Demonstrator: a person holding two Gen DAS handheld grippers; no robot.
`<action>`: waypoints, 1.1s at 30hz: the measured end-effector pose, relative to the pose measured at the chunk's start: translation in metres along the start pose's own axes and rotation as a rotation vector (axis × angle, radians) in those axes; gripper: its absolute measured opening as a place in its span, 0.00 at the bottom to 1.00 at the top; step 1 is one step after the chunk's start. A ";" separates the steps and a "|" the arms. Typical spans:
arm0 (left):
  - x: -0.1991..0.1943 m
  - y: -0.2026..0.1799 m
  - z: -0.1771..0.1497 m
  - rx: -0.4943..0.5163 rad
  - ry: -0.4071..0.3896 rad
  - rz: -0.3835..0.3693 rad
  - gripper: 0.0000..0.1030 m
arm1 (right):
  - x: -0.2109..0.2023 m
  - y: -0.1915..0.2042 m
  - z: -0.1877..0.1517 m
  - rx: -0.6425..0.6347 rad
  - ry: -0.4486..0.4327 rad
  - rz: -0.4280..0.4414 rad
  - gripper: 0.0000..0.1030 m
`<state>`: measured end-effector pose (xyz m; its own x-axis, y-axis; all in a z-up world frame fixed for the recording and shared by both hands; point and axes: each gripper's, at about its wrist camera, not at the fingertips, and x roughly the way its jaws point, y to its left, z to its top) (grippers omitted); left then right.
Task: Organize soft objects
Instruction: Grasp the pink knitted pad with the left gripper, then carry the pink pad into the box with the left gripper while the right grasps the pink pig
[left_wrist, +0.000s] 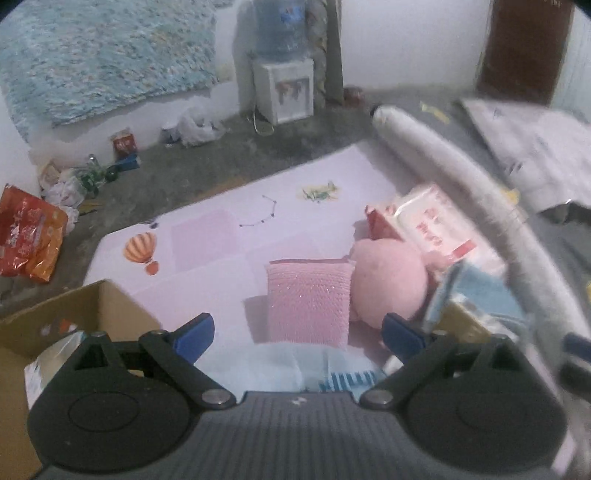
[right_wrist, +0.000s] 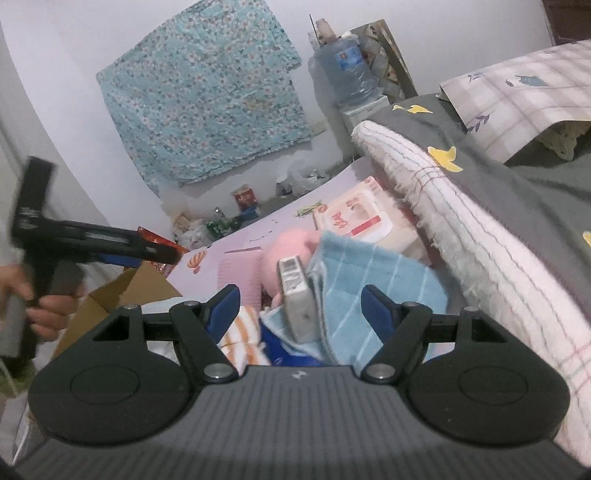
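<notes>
While the big rolled-up blanket (right_wrist: 461, 229) runs along the right of the right tool (right_wrist: 299, 302), the lilac play mat (left_wrist: 229, 236) spreads out ahead of both tools with all the soft stuff piled on it. Off to the left of the left tool (left_wrist: 297, 328) sits an open cardboard box (left_wrist: 85, 310).

Right in front of the left tool is a pink pillow (left_wrist: 308, 302), and just right of that, touching it, a round pink plush (left_wrist: 388, 280). A pack of wet wipes (left_wrist: 436, 225) lies beyond the plush.

The blue striped towel (right_wrist: 373, 280) is bunched up between the right tool's fingers, but they stand spread and I can't see them pressing on it. A small boxy pack (right_wrist: 297, 291) is propped against the towel.

Left tool is spread wide with nothing in it.
</notes>
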<state>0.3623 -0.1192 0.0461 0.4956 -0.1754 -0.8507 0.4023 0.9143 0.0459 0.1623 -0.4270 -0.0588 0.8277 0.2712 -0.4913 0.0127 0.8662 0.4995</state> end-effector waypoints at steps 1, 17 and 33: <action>0.011 -0.002 0.003 0.013 0.016 -0.003 0.95 | 0.003 -0.001 0.002 -0.003 0.005 0.013 0.71; 0.117 0.029 0.020 -0.119 0.207 -0.095 0.95 | 0.035 -0.036 0.017 0.123 0.032 0.133 0.68; 0.142 0.037 0.022 -0.209 0.256 -0.160 0.82 | 0.116 -0.004 0.116 0.025 0.196 0.171 0.72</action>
<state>0.4638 -0.1183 -0.0614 0.2195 -0.2496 -0.9431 0.2804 0.9421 -0.1841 0.3229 -0.4474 -0.0346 0.6949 0.4908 -0.5257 -0.1020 0.7908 0.6035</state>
